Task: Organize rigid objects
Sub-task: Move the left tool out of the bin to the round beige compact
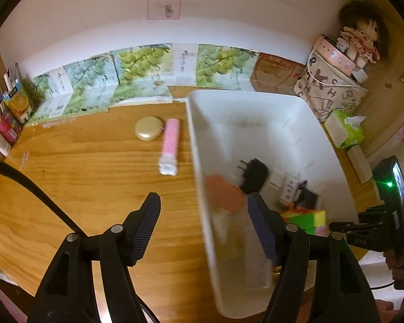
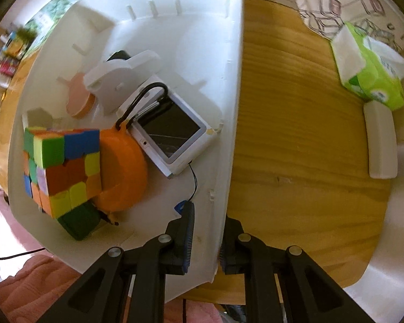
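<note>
Left wrist view is smeared inside the white bin (image 1: pixel 256 123), so the black plug (image 1: pixel 253 179) and salmon disc (image 1: pixel 225 193) show only as soft shapes. The left gripper (image 1: pixel 203 210) hangs angled down, jaws apart astride the bin's near wall, nothing pinched. The right gripper (image 2: pixel 206 239) points straight down, clamped on the bin's side wall. The pink stick (image 1: pixel 170 146) lies on the wooden table (image 1: pixel 80 175) beside the bin, long axis running toward the back wall, next to a gold compact (image 1: pixel 149 132). The cube (image 2: pixel 62 169) sits in the bin
</note>
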`<state>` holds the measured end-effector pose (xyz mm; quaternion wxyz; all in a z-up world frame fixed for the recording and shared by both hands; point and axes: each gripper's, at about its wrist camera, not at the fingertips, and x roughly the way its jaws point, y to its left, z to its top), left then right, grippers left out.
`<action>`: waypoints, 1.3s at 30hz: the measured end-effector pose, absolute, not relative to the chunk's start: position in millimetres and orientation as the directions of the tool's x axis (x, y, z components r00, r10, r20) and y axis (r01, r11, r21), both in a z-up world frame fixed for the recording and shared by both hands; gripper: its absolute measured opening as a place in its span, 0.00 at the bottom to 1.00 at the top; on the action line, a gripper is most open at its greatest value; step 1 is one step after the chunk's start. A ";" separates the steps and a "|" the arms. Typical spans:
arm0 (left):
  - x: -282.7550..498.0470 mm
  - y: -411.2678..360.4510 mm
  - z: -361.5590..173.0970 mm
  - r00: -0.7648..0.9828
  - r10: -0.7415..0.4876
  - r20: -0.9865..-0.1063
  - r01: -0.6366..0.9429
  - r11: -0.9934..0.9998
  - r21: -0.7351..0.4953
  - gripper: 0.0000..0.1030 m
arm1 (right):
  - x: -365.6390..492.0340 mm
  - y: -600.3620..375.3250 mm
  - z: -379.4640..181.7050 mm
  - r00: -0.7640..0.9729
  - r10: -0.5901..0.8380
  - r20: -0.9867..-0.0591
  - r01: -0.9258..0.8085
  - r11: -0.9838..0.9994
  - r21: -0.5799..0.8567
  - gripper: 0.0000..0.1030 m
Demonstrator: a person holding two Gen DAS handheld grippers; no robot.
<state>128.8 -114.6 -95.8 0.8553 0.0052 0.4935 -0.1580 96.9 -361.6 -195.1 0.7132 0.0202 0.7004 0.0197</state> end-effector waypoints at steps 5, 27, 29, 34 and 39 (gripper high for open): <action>148.3 -91.6 -92.6 0.463 -0.246 -0.851 0.325 0.941 -0.095 0.69 | 99.3 -367.2 -196.5 0.009 0.028 -1.000 0.062 0.998 0.028 0.15; 261.6 -74.5 -149.5 0.277 -0.243 -0.930 0.726 0.687 0.036 0.75 | 97.4 -409.0 -195.8 -0.023 -0.073 -0.997 0.281 0.957 -0.076 0.15; 271.6 -77.5 -158.1 0.255 -0.244 -0.936 0.752 0.658 0.034 0.76 | 98.2 -405.3 -195.8 -0.029 -0.081 -0.996 0.276 0.957 -0.086 0.15; 288.3 -84.7 -176.5 0.237 -0.236 -0.943 0.797 0.603 0.049 0.76 | 102.3 -395.8 -193.3 -0.050 -0.096 -0.994 0.293 0.950 -0.107 0.17; 305.1 -89.0 -192.4 0.211 -0.234 -0.949 0.812 0.583 0.037 0.75 | 111.8 -384.0 -190.5 -0.067 -0.108 -0.992 0.311 0.942 -0.124 0.18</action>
